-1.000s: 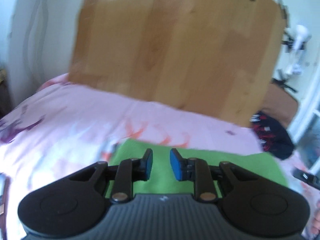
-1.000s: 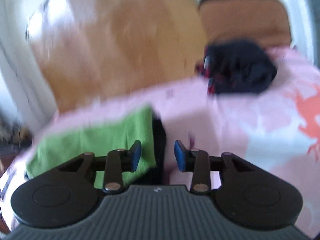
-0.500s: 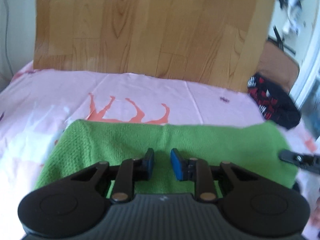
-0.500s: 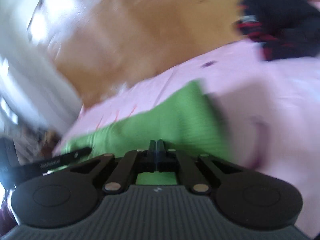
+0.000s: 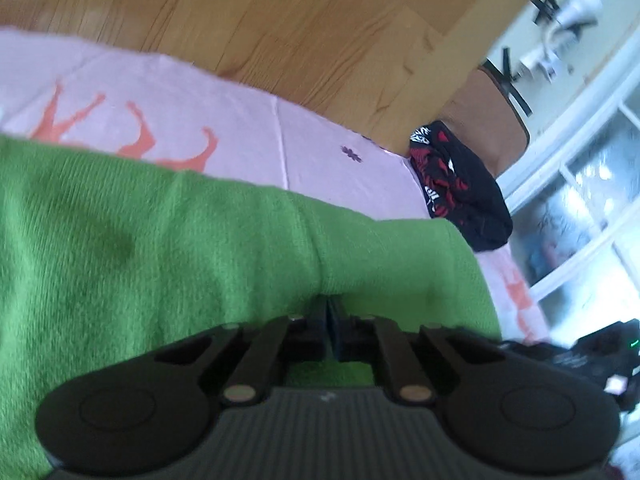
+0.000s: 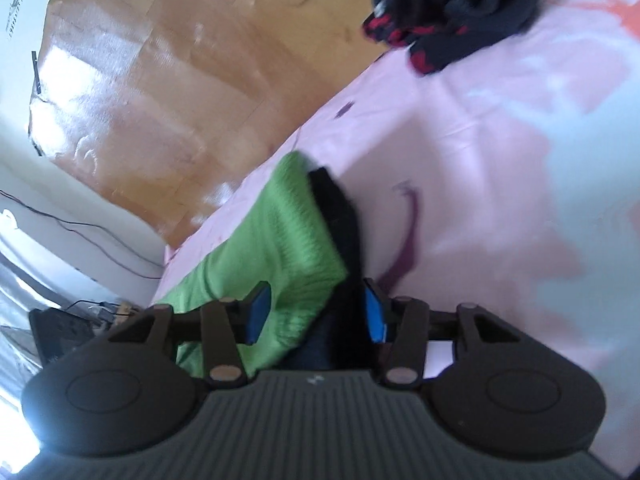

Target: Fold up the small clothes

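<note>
A green knit garment (image 5: 160, 248) lies on the pink bed sheet (image 5: 320, 152). My left gripper (image 5: 329, 320) is shut on its near edge, and the cloth bunches into a crease above the fingers. In the right wrist view the same green garment (image 6: 280, 248) lies folded over with a dark layer (image 6: 340, 216) under its right edge. My right gripper (image 6: 316, 312) is open, its blue pads (image 6: 258, 312) astride the garment's near corner.
A crumpled black and red garment (image 5: 456, 184) lies at the far right of the bed, also in the right wrist view (image 6: 452, 8). A wooden headboard (image 5: 280, 28) stands behind the bed. A window (image 5: 592, 200) is at the right.
My left gripper has closed on the green garment's edge and the cloth now bunches up. My right gripper, shut half a second ago, has opened over the garment's corner.
</note>
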The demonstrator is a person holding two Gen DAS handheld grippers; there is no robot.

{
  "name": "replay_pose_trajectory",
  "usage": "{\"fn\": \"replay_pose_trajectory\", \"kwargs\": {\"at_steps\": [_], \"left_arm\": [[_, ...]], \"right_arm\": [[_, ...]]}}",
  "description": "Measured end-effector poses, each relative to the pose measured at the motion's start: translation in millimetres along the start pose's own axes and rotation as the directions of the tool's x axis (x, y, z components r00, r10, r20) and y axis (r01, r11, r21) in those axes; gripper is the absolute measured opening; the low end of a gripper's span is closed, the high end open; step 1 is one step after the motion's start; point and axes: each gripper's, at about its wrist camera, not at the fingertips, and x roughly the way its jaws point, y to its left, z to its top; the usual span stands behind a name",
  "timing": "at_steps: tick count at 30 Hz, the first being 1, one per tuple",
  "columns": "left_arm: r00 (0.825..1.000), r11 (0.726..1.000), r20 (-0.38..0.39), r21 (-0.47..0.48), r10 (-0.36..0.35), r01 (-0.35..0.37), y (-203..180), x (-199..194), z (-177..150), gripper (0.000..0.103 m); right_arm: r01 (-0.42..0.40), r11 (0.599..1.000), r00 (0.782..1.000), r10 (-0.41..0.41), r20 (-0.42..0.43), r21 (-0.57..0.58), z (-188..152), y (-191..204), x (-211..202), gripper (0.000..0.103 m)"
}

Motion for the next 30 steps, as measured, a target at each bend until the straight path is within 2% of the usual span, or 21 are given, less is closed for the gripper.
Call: {"fn": "replay_pose_trajectory", "kwargs": {"at_steps": [2,4,7,9,12,14,16,18,19,21,22,23,24,25,26,28,30], "left_arm": [[1.0,1.0,-0.004,0.002,0.0,0.0,-0.2,-1.6,-0.3,0.006],[1.0,1.0,-0.002,0.005,0.002,-0.002,-1.0,-3.4,-0.4,0.006],[0.999,0.999,0.004,-0.038,-0.031,0.032,4.4,-21.8,3.1,0.005],[0.989,0.997,0.129,-0.041,-0.066,0.071,13.7,-63.0,7.9,0.006],[0.942,0.995,0.334,-0.082,-0.029,0.06,40.3,-138.6,12.0,0.009],[0.9,0.991,0.432,-0.131,0.05,0.008,59.5,-184.2,9.1,0.01],[0.858,0.981,0.496,-0.187,0.135,-0.046,75.9,-219.5,0.9,0.01],[0.83,0.972,0.528,-0.227,0.177,-0.063,88.6,-241.1,-9.4,0.01],[0.822,0.967,0.536,-0.245,0.191,-0.065,94.7,-247.3,-14.6,0.012],[0.827,0.96,0.522,-0.27,0.209,-0.073,102.1,-247.3,-20.0,0.014],[0.838,0.958,0.503,-0.274,0.214,-0.08,103.9,-242.2,-21.2,0.014],[0.847,0.96,0.488,-0.268,0.211,-0.085,104.1,-239.6,-22.2,0.014],[0.856,0.963,0.476,-0.255,0.203,-0.087,102.9,-233.1,-21.8,0.015],[0.865,0.967,0.463,-0.241,0.193,-0.086,101.5,-228.6,-21.0,0.015],[0.874,0.97,0.45,-0.227,0.181,-0.084,99.7,-220.8,-16.8,0.015],[0.887,0.977,0.434,-0.201,0.16,-0.078,94.6,-207.7,-10.3,0.015],[0.895,0.981,0.424,-0.183,0.139,-0.065,91.1,-197.1,-4.8,0.015]], "right_arm": [[0.01,1.0,1.0,-0.01,-0.013,0.019,0.5,7.2,12.0,0.027],[-0.003,1.0,1.0,0.003,0.01,0.002,2.1,24.0,8.3,0.025],[-0.049,0.989,0.997,0.058,0.058,-0.141,4.4,73.5,-8.8,0.024],[-0.051,0.961,0.995,0.072,0.068,-0.271,2.7,114.9,-10.6,0.024],[-0.082,0.897,0.994,0.105,0.03,-0.434,-7.0,174.0,4.6,0.024],[-0.121,0.839,0.992,0.124,-0.03,-0.53,-20.4,212.5,29.4,0.024],[-0.145,0.77,0.989,0.113,-0.092,-0.621,-40.8,247.4,63.7,0.025],[-0.178,0.718,0.981,0.076,-0.179,-0.673,-63.7,273.8,110.5,0.026],[-0.191,0.704,0.973,0.044,-0.226,-0.684,-74.9,279.9,136.6,0.027],[-0.205,0.682,0.943,-0.054,-0.328,-0.702,-103.2,278.4,188.3,0.031],[-0.247,0.677,0.94,-0.008,-0.342,-0.694,-111.1,273.6,199.5,0.032],[-0.255,0.655,0.947,0.02,-0.32,-0.712,-115.2,275.3,199.4,0.033],[-0.254,0.65,0.947,0.015,-0.322,-0.716,-115.6,278.0,196.9,0.04],[-0.274,0.655,0.94,0.03,-0.339,-0.704,-113.4,277.9,192.4,0.05],[-0.309,0.652,0.928,0.05,-0.368,-0.692,-110.1,275.8,186.5,0.054],[-0.347,0.651,0.916,0.08,-0.394,-0.675,-101.2,269.6,167.7,0.054],[-0.379,0.637,0.914,0.146,-0.378,-0.671,-90.5,263.7,138.0,0.052]]}}
